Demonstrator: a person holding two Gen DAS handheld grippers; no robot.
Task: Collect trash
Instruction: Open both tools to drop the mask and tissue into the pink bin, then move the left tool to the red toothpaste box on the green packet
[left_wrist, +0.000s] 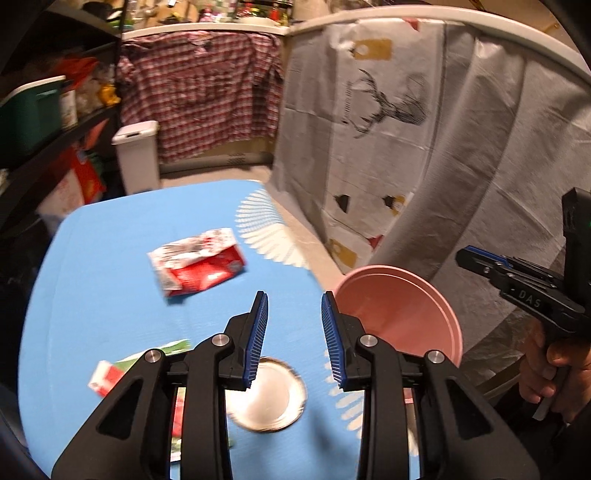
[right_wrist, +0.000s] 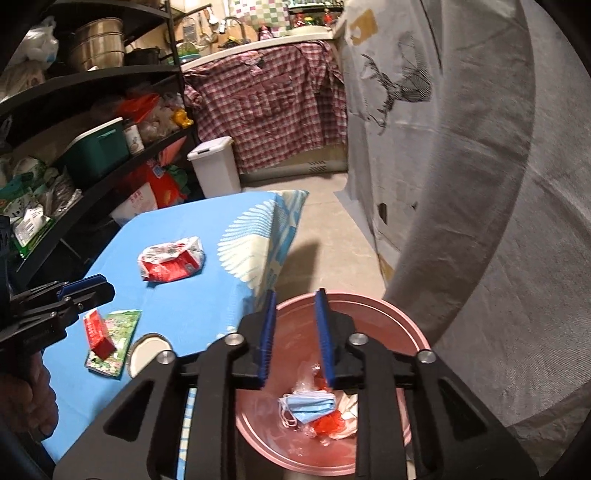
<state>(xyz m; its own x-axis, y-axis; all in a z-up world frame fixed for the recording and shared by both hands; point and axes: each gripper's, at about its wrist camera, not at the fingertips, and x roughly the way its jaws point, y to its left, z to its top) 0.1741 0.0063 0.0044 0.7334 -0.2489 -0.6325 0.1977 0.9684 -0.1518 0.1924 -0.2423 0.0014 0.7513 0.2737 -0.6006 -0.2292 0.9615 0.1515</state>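
Observation:
A blue-clothed table (left_wrist: 110, 236) carries a crumpled red-and-white packet (left_wrist: 197, 267), a round foil lid (left_wrist: 267, 395) and a flattened green-and-red carton (left_wrist: 110, 373). My left gripper (left_wrist: 294, 332) hovers open above the lid, with nothing between its blue pads. A pink bin (right_wrist: 369, 314) stands on the floor at the table's right edge. It holds a blue face mask (right_wrist: 312, 406), red wrapper scraps and clear plastic. My right gripper (right_wrist: 295, 332) hangs open over the bin, its jaws narrowly apart and empty. The packet (right_wrist: 171, 258) and carton (right_wrist: 110, 334) also show in the right wrist view.
A white lidded bin (right_wrist: 216, 166) stands beyond the table's far end. Black shelves (right_wrist: 92, 173) packed with goods line the left. A plaid shirt (left_wrist: 199, 92) hangs at the back. A white deer-print cloth (left_wrist: 388, 129) drapes the right side.

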